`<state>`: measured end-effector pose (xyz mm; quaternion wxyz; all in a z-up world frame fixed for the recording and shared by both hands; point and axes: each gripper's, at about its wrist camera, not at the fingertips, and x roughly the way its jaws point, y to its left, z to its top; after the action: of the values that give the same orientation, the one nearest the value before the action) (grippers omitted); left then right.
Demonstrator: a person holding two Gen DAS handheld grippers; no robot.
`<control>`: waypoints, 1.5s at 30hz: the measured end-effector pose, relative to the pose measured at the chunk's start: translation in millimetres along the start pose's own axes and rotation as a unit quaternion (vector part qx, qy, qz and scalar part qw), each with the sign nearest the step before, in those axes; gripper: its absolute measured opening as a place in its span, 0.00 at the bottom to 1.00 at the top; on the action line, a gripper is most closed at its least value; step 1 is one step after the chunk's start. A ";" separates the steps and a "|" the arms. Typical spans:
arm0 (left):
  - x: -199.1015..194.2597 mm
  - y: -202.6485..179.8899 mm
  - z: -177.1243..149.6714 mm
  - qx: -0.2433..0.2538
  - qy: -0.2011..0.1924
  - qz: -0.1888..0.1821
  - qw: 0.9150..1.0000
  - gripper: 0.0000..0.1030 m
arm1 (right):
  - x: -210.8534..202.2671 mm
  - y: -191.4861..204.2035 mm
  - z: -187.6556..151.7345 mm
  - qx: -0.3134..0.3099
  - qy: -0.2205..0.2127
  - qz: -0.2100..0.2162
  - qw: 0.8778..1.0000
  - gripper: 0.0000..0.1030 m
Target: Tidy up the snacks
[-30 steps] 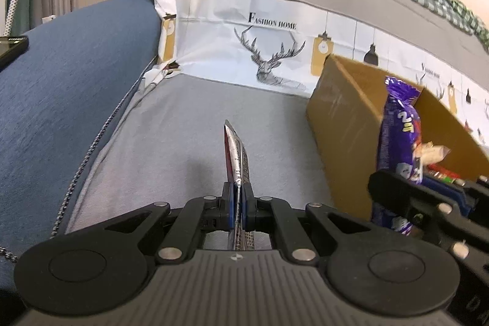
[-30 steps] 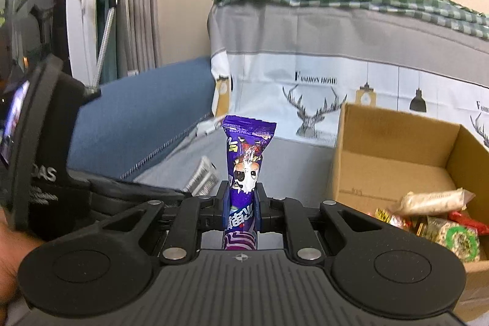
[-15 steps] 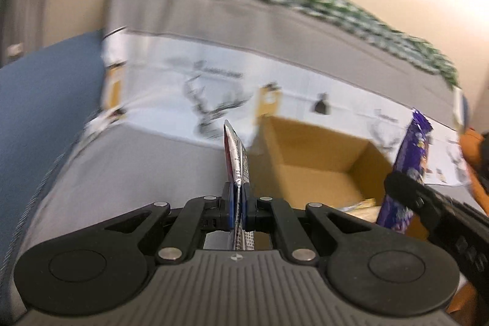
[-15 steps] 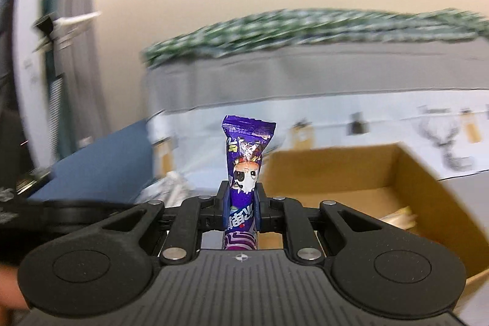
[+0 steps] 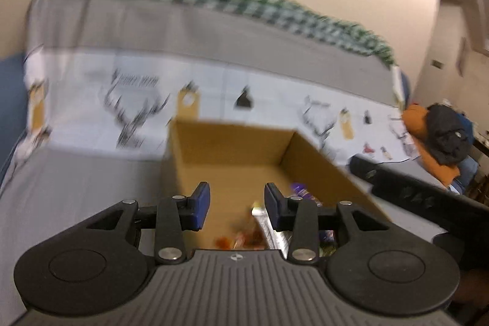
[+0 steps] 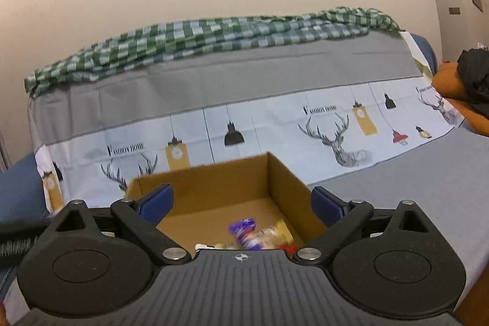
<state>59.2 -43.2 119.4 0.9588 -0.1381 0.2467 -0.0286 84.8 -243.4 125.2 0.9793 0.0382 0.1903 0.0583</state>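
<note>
Hovering over box (image 6: 284,182) | L gripper (image 5: 237,205) + R gripper (image 6: 241,202) jaws opening, nothing btwn | purple snack (image 6: 243,229) dropping into box w/ other snacks | risk: blurry, light pack bouncing off pile, or jaws clipping box wall on pullback.

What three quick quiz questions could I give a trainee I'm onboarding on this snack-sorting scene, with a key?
1. True or false: the open brown cardboard box is empty.
2. What colour is the blurred snack wrapper seen between the right claw's pads?
A red
B purple
C green
3. Fill in: a green-and-white checked ____ lies along the top of the grey sofa back.

Key
1. False; several snack packets lie inside.
2. B; it is in the box, and the opening claw is not gripping it. The left claw is also opening, with nothing between its pads.
3. cloth
</note>
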 end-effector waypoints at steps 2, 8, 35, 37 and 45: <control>-0.1 4.9 3.0 -0.011 0.004 0.005 1.000 0.42 | -0.7 0.3 -0.4 -0.008 0.004 0.001 1.000 0.95; -20.0 5.4 3.7 -0.006 0.017 0.031 0.999 0.71 | -9.5 1.3 -2.9 -0.027 0.038 0.005 0.999 0.99; -59.2 -31.1 -59.8 0.004 0.106 0.093 0.990 1.00 | -86.1 -22.3 -24.7 -0.089 0.118 -0.003 0.989 0.99; -59.2 -27.4 -60.5 -0.003 0.110 0.094 0.990 1.00 | -85.6 -14.5 -25.7 -0.107 0.113 -0.007 0.988 0.99; -62.1 -31.7 -60.4 0.009 0.096 0.091 0.991 1.00 | -86.9 -16.8 -27.1 -0.111 0.112 -0.004 0.988 0.99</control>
<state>-23.9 -81.1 106.4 0.9307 -0.1030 0.3485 0.0430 -3.8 -269.8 130.5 0.9503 -0.0784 0.2909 0.0786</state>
